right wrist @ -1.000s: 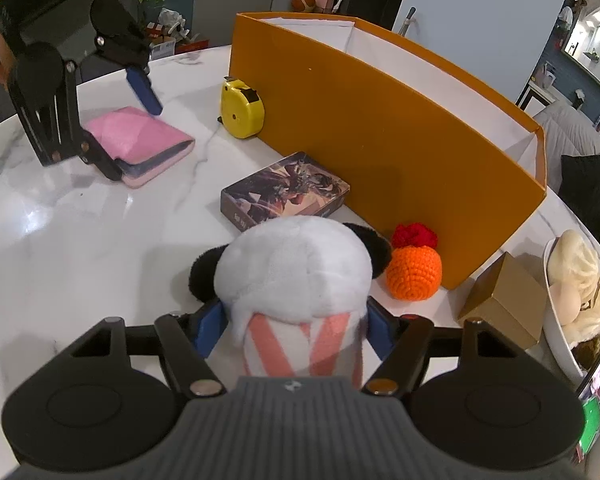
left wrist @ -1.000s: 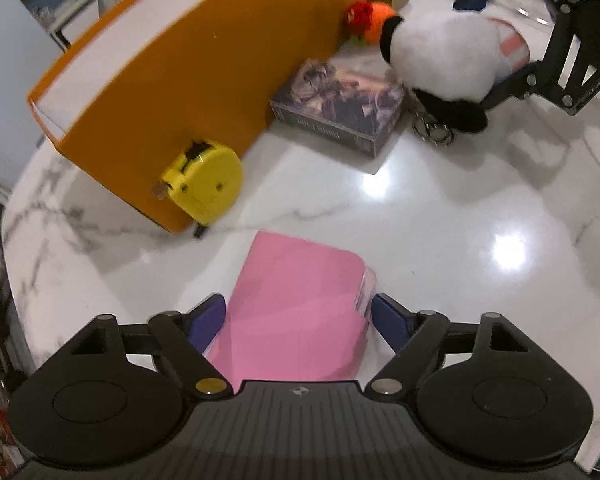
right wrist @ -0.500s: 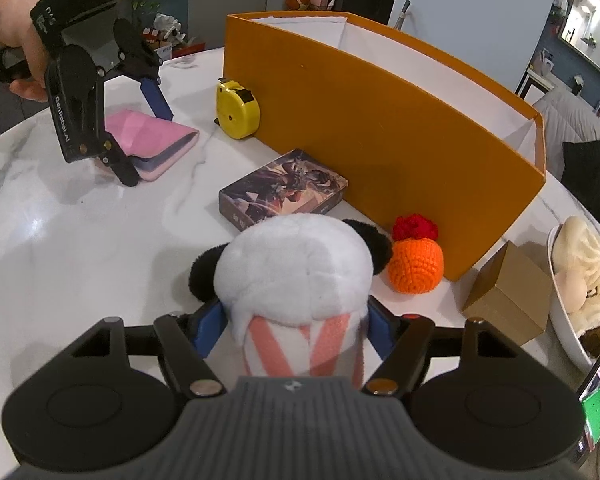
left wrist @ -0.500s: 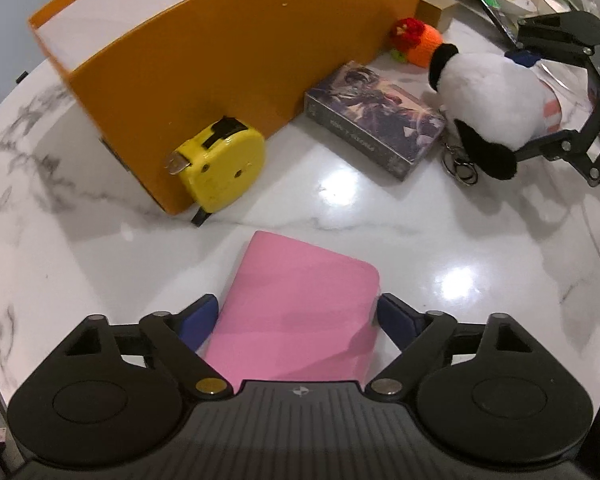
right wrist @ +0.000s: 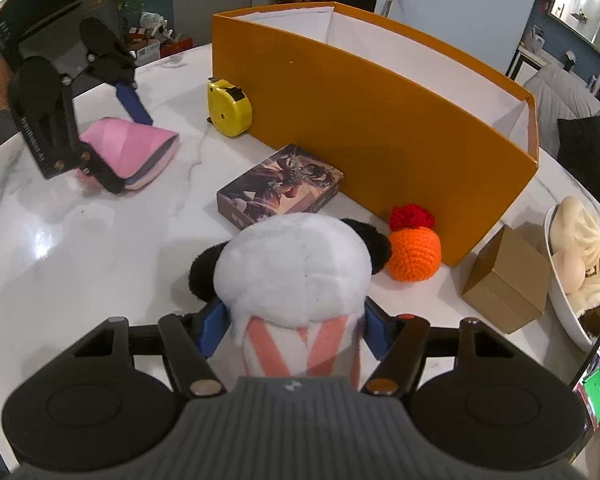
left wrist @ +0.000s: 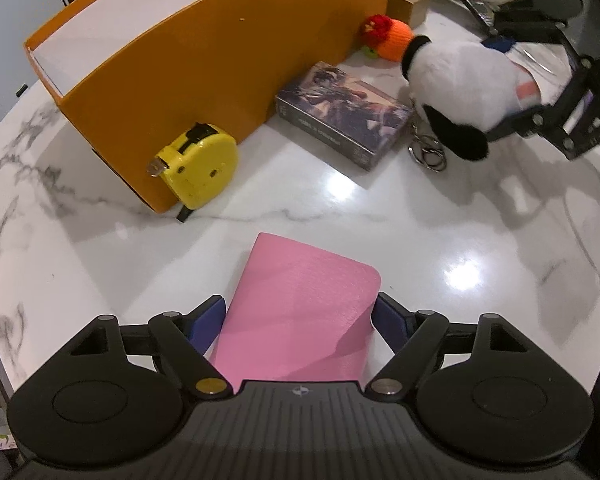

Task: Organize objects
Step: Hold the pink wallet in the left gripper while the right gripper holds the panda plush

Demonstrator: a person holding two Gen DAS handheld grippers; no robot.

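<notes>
On the white marble table, the left gripper straddles a pink wallet, jaws closing; the right gripper pinches a plush panda, jaws tightening (card box and orange bin beyond)

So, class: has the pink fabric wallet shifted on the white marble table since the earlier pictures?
No. In the right wrist view the pink fabric wallet still lies the same gap to the left of the yellow tape measure.
</notes>
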